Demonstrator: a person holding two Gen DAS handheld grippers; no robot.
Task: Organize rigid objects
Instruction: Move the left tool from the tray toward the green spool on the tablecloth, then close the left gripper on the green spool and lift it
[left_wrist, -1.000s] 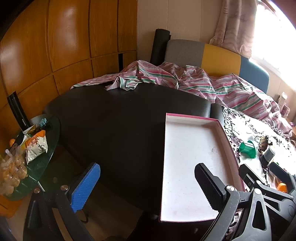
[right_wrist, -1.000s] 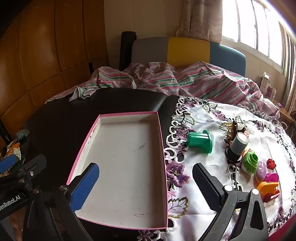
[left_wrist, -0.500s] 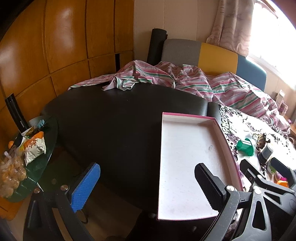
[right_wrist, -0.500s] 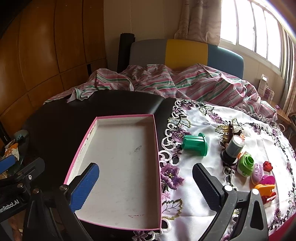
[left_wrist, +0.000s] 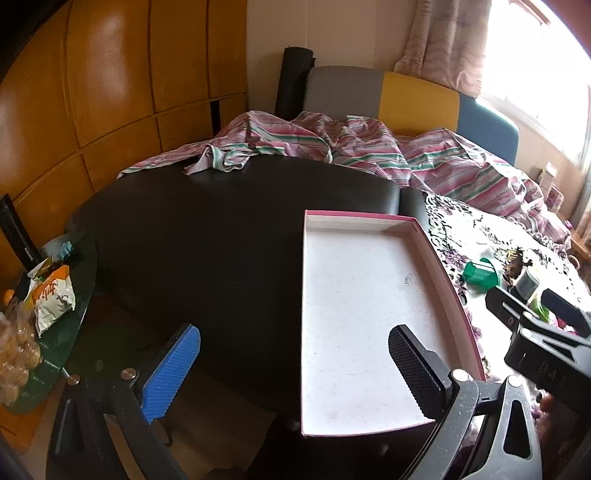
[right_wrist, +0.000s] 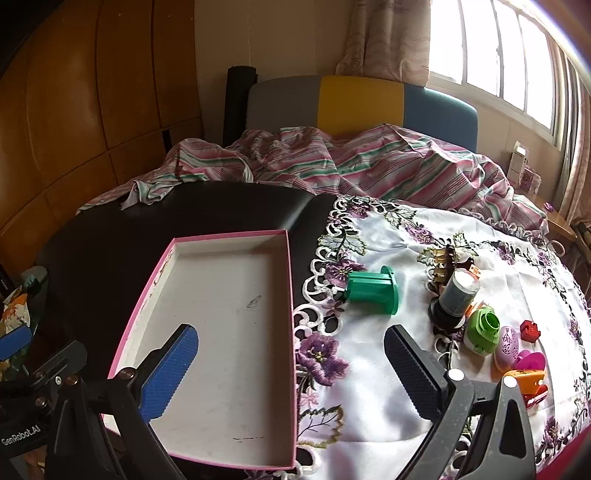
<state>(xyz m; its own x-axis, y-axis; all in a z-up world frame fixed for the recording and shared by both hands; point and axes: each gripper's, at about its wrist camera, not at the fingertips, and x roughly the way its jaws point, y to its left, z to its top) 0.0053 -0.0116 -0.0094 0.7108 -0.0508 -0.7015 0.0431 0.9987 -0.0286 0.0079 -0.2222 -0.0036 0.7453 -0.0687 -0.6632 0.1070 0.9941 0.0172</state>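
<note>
Glossy wood panelling, matt cardboard box, embroidered satin cloth.

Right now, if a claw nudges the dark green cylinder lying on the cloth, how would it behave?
The dark green cylinder lies on its side, so it would probably roll. It looks like hard, hollow plastic, likely light. Its flange may curve its path.

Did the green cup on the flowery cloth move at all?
No. The green cup lies on its side beside the same purple flower of the cloth, right of the pink box; only the camera shifted.
</note>
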